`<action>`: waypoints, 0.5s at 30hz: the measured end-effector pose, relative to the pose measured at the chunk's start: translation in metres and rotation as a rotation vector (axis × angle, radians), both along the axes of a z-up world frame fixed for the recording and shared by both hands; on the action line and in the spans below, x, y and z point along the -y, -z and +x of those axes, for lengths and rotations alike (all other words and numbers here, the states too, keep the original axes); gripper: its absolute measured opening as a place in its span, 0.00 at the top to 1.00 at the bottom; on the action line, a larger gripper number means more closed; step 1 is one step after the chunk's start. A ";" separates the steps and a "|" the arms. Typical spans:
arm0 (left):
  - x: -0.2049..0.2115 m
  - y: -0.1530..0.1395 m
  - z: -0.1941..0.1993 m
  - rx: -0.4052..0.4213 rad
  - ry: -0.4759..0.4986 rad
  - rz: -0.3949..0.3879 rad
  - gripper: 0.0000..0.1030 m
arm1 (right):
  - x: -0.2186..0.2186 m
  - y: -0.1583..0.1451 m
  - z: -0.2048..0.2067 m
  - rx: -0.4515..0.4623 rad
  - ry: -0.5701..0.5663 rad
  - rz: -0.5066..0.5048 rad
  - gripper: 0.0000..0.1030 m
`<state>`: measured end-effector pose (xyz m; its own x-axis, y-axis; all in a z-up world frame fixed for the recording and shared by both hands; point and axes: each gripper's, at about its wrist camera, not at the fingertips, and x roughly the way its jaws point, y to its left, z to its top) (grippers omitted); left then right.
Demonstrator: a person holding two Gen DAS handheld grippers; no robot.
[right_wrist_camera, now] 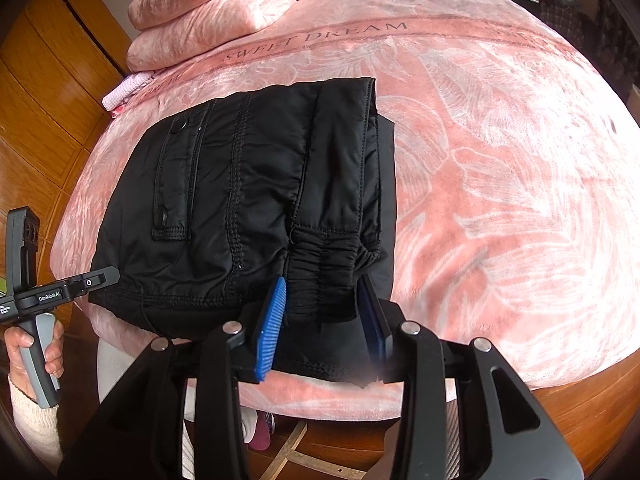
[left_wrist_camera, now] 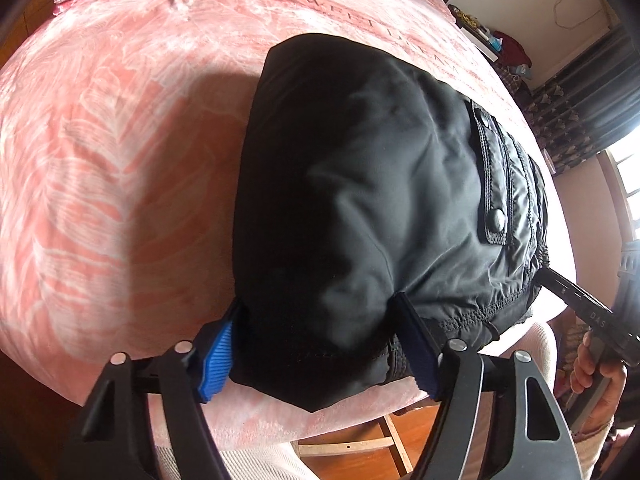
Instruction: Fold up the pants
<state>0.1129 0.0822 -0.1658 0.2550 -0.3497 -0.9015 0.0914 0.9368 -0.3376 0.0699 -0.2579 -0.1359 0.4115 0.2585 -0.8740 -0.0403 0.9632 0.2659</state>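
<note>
I see the black pants (right_wrist_camera: pixel 248 208) lying folded into a compact block on the pink bedspread (right_wrist_camera: pixel 500 184), at the near edge of the bed. On the bedspread beyond the pants I can read "SWEET DREAM" woven into a darker band. A folded pink blanket (right_wrist_camera: pixel 224 4) sits on the bed further back from the pants, toward the wooden wall panels (right_wrist_camera: pixel 44 92).

On the pants I make out a flap pocket (right_wrist_camera: pixel 176 184) with two snap buttons, and a gathered elastic hem at the near edge.

My right gripper (right_wrist_camera: pixel 326 320) has its blue pads on either side of that gathered hem; the left pad touches the cloth, the other pad stands just beside it, and I cannot tell whether it presses. My left gripper (left_wrist_camera: pixel 320 344) straddles the near edge of the pants at their other end, its jaws wide apart with the thick fold between them, the pads against the sides of the fabric.

From the right wrist view, beside the pants, I read "GenRobot.AI" on the left gripper's body, a hand (right_wrist_camera: pixel 32 352) around its grey handle. From the left wrist view I can read only "DAS" on the right gripper's body.
</note>
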 end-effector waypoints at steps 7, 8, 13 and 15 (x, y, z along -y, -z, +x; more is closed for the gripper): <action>-0.002 -0.010 -0.007 0.018 -0.040 -0.037 0.48 | 0.003 0.000 0.000 0.003 0.011 0.010 0.60; 0.002 -0.014 -0.008 0.026 -0.040 -0.035 0.49 | 0.005 -0.002 0.001 0.007 0.020 0.006 0.60; 0.025 -0.005 -0.010 0.055 0.020 0.088 0.47 | 0.011 0.002 0.007 -0.016 0.029 -0.008 0.56; 0.020 -0.003 -0.008 0.049 0.016 0.072 0.47 | 0.011 0.004 0.007 -0.020 0.034 0.003 0.56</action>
<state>0.1047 0.0619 -0.1627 0.2947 -0.2885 -0.9110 0.1211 0.9569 -0.2639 0.0767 -0.2691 -0.1398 0.4028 0.2473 -0.8813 -0.0020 0.9631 0.2693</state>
